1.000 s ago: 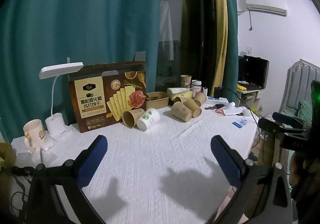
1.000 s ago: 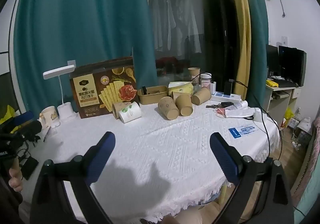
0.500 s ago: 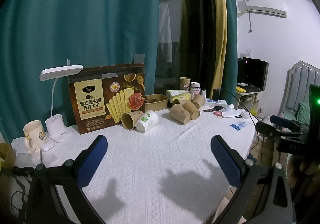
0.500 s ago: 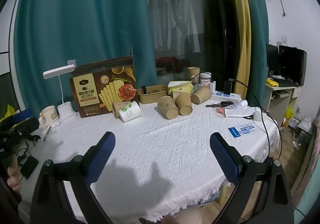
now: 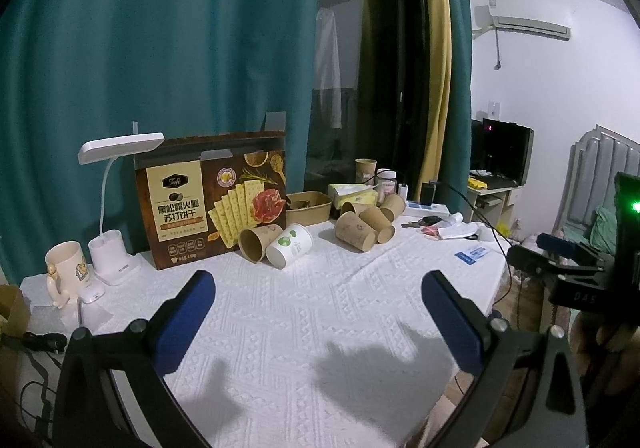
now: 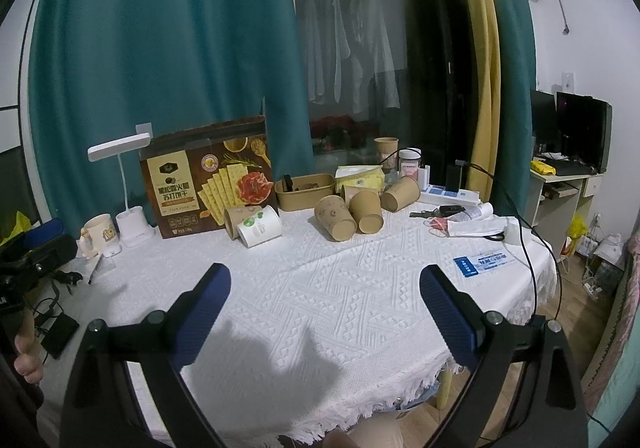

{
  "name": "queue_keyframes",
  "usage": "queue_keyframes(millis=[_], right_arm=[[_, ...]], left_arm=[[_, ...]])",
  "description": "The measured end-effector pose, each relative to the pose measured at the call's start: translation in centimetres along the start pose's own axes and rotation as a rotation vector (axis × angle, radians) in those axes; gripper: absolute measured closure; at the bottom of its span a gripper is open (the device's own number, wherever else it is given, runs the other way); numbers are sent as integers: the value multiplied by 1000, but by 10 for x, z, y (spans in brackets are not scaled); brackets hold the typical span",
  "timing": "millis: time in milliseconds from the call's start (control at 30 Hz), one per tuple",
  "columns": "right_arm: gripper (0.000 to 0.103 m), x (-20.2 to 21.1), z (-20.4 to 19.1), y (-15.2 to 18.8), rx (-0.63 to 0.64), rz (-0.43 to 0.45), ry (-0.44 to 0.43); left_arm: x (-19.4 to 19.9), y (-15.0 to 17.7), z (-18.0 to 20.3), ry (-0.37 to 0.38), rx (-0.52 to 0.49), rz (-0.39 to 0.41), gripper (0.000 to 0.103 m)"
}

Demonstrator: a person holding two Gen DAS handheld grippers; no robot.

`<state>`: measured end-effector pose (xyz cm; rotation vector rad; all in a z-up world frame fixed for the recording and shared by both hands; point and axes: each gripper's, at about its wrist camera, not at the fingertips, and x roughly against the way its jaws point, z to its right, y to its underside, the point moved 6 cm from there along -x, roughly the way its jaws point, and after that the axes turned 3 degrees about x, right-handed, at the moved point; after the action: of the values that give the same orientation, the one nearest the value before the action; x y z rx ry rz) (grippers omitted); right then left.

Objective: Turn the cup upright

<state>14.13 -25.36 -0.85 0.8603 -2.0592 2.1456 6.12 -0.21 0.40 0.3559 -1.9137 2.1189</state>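
Several paper cups lie on their sides at the far part of the white-clothed table [image 5: 304,320]. A white cup with a green print [image 5: 289,245] [image 6: 259,231] rests beside a brown cup [image 5: 260,243] [image 6: 237,219] in front of the cracker box. A cluster of brown cups [image 5: 362,230] [image 6: 352,214] lies further right. My left gripper [image 5: 316,288] is open and holds nothing, well short of the cups. My right gripper [image 6: 325,282] is likewise open and holds nothing, over the near part of the table [image 6: 320,312].
A cracker box [image 5: 212,200], a white desk lamp [image 5: 116,208], a mug [image 5: 64,268] and a brown tray [image 5: 308,204] stand along the back. Keys, papers and a cable [image 6: 460,220] lie at the right. The other hand-held gripper [image 5: 576,276] shows at right.
The left wrist view has tilted slightly so the cups sit a little further off. Both grippers stay open and nothing on the table has moved.
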Motion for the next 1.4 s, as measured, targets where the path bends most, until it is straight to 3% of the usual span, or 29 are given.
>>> queue_keyframes(millis=[1400], right_arm=[[9, 1, -3, -2, 2, -14, -12]], left_arm=[[1, 6, 0, -1, 8, 2, 0]])
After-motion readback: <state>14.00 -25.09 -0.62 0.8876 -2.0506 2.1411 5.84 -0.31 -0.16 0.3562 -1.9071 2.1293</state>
